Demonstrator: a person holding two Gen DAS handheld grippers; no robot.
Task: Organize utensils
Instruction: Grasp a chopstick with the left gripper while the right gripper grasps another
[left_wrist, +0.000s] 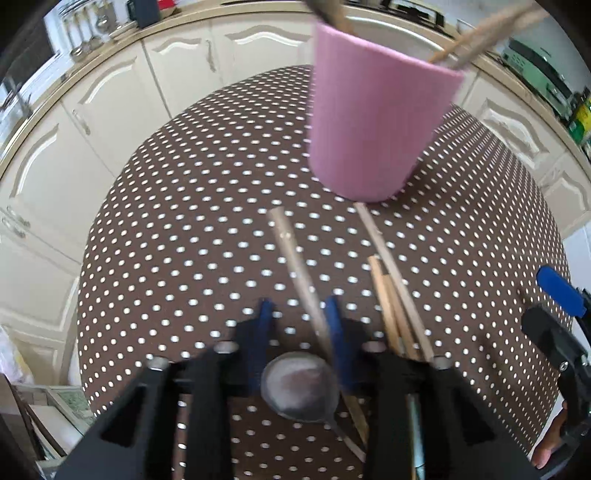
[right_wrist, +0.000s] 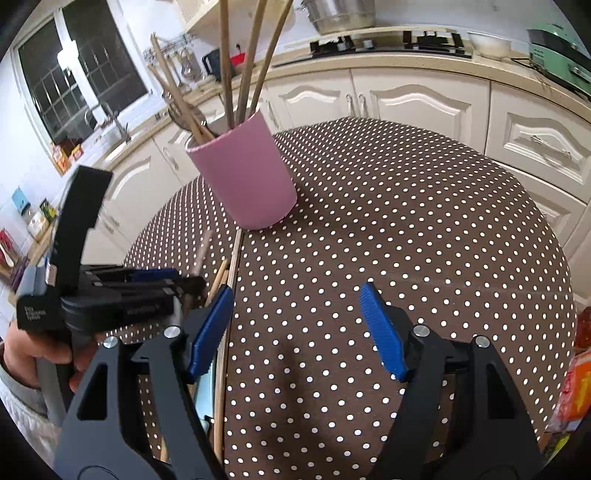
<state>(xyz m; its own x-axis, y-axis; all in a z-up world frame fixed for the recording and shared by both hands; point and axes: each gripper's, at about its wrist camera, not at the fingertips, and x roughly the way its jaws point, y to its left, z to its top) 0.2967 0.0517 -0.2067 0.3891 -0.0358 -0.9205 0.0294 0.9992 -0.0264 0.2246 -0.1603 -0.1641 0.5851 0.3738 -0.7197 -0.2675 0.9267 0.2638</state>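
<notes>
Left gripper (left_wrist: 301, 325) sat half-closed around a wooden handle (left_wrist: 295, 266), contact unclear; spoon bowl (left_wrist: 299, 387) lay nearest. Right gripper (right_wrist: 295, 325) hung wide open, empty. Loose sticks (left_wrist: 391, 280) lay right. Best move: pinch firmly, lift, tip upright into far pink cup (left_wrist: 373, 122).

Small white lettering on the left gripper (right_wrist: 188, 286) body, illegible.
</notes>
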